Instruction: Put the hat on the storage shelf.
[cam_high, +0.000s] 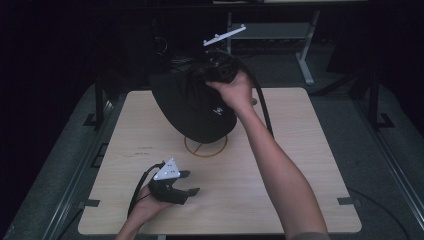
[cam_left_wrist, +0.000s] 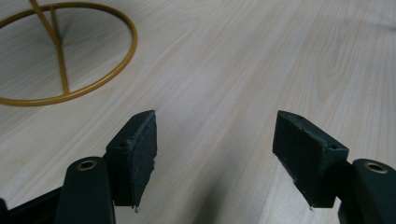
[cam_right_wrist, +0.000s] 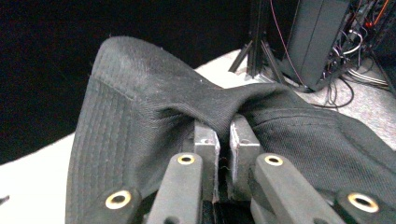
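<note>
Fabric of a black hat (cam_right_wrist: 154, 116) is pinched between the closed jaws of the right hand-held gripper (cam_right_wrist: 223, 135), which holds the hat (cam_high: 195, 107) above the far middle of the wooden surface (cam_high: 300, 165), over a gold wire stand (cam_high: 205, 146). Nearer and to the left, the left hand-held gripper (cam_high: 192, 182) rests with jaws wide apart, holding nothing. Its own view shows the stand's ring (cam_left_wrist: 70, 93) on bare wood (cam_left_wrist: 243, 60); the right gripper view shows the hat's stitched brim.
</note>
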